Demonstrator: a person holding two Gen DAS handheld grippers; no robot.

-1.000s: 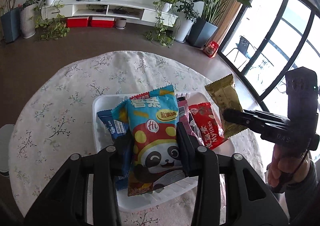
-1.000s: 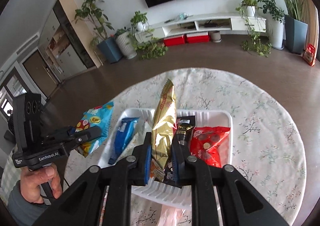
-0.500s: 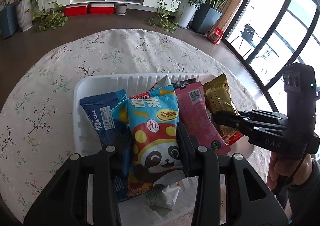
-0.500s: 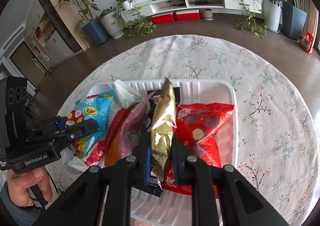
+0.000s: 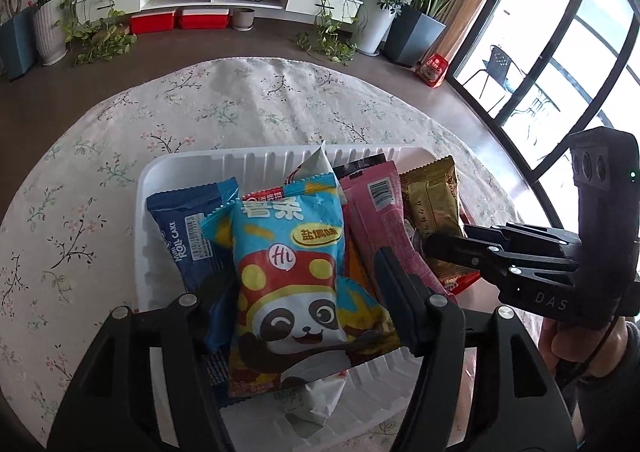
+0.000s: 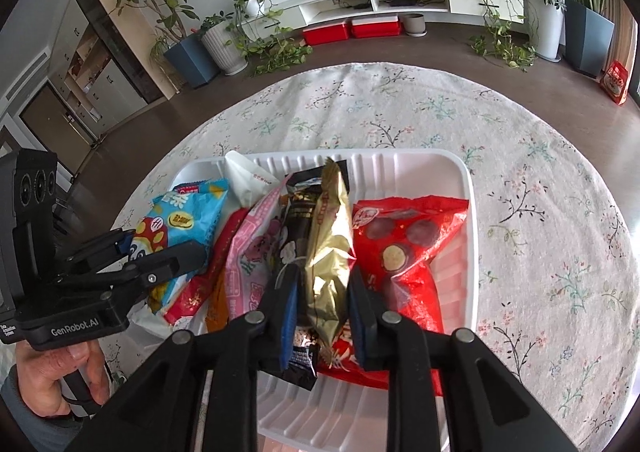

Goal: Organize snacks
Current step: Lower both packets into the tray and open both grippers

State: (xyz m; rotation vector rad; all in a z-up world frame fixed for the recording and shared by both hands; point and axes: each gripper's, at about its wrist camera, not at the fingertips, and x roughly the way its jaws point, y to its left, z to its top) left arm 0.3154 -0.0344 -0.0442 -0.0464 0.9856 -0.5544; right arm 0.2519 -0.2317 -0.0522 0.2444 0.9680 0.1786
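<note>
In the left wrist view, the left gripper [image 5: 304,284] has just been opening; its fingers stand apart around the panda snack bag [image 5: 296,272], which lies in the white tray [image 5: 264,160]. In the right wrist view, the right gripper [image 6: 322,286] has just been opening too, its fingers a little apart beside the gold packet [image 6: 328,248], inside the tray on the tabletop [image 6: 540,252].

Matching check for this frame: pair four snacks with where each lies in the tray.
Things:
1 roll cake packet
2 panda bag
3 pink packet
4 gold packet

Places:
A rightmost of the four
B at the left end of the tray
C between panda bag and gold packet
D on top, in the middle

Pairs: 1-B, 2-D, 3-C, 4-A
</note>
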